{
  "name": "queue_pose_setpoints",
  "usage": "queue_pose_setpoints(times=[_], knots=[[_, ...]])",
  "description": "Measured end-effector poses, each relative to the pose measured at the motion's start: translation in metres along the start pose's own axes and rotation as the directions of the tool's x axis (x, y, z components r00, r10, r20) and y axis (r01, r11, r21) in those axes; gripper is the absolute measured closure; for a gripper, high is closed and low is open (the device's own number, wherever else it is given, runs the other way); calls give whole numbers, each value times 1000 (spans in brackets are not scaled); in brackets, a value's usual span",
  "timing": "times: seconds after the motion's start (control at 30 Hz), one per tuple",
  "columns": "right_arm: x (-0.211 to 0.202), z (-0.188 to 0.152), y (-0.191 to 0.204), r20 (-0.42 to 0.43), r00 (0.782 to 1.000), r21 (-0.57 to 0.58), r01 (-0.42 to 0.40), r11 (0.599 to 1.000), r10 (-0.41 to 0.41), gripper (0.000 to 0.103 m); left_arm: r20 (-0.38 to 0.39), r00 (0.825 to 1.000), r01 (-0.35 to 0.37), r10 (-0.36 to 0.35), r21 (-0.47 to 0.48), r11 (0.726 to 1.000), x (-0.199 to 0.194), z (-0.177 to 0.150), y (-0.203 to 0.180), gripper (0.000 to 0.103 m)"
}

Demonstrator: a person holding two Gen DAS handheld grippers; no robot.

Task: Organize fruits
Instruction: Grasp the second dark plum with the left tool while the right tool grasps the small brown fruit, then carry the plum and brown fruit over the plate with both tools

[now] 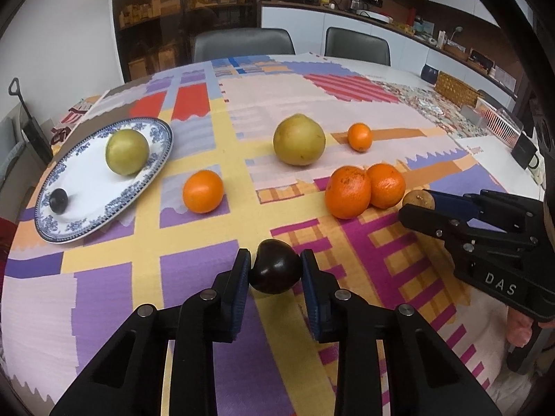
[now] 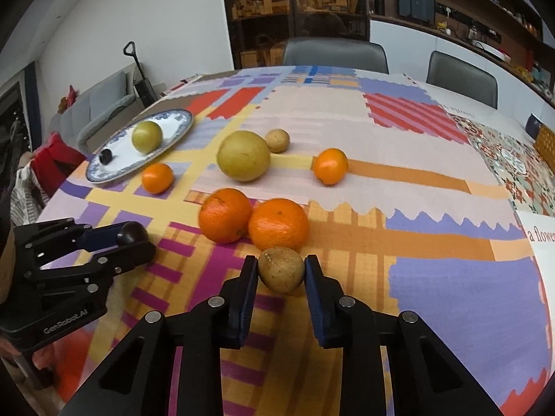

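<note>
My left gripper (image 1: 275, 263) is shut on a dark plum (image 1: 275, 267) just above the patterned cloth; it also shows in the right wrist view (image 2: 133, 239). My right gripper (image 2: 281, 267) is shut on a brown kiwi (image 2: 281, 269), seen at the right in the left wrist view (image 1: 418, 199). A blue-rimmed plate (image 1: 86, 208) at far left holds a green fruit (image 1: 127, 152) and a second dark plum (image 1: 58, 201). On the cloth lie two touching oranges (image 1: 348, 192) (image 1: 386, 184), an orange (image 1: 203, 191), a small orange (image 1: 360, 137), and a large yellow-green fruit (image 1: 299, 144).
Another brown kiwi (image 2: 277, 140) lies behind the large fruit (image 2: 243, 156). Two grey chairs (image 1: 242, 45) stand at the table's far edge. A pink basket (image 1: 499, 123) and a dark box (image 1: 523, 150) sit at the far right.
</note>
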State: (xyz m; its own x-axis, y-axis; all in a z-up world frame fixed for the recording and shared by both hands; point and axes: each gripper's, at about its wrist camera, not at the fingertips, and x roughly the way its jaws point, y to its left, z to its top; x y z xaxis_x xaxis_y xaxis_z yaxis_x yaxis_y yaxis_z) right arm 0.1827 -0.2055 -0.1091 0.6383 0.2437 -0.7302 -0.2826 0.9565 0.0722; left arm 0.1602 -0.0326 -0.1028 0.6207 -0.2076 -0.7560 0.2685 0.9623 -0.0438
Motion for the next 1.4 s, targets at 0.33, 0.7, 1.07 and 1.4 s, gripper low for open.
queue_pose_setpoints(times=[0.33,0.7,1.07,1.4], knots=[[-24,12,24,49,997,-31,-54,998,56,74,78,997,-15,16,-15,1000,-35,6,10,74],[-37,48,64,97,988,-100,-107,989,117,74,137,986,-81,91,-80,994,-68,15,47,74],[-26,92,114,109,978,-197,-152,969,176,74,157,972,-154,174,-128,980,-81,32,98,74],[5,135,147,88,969,-234,-206,950,232,74,146,963,-204,227,-155,967,-71,53,147,74]])
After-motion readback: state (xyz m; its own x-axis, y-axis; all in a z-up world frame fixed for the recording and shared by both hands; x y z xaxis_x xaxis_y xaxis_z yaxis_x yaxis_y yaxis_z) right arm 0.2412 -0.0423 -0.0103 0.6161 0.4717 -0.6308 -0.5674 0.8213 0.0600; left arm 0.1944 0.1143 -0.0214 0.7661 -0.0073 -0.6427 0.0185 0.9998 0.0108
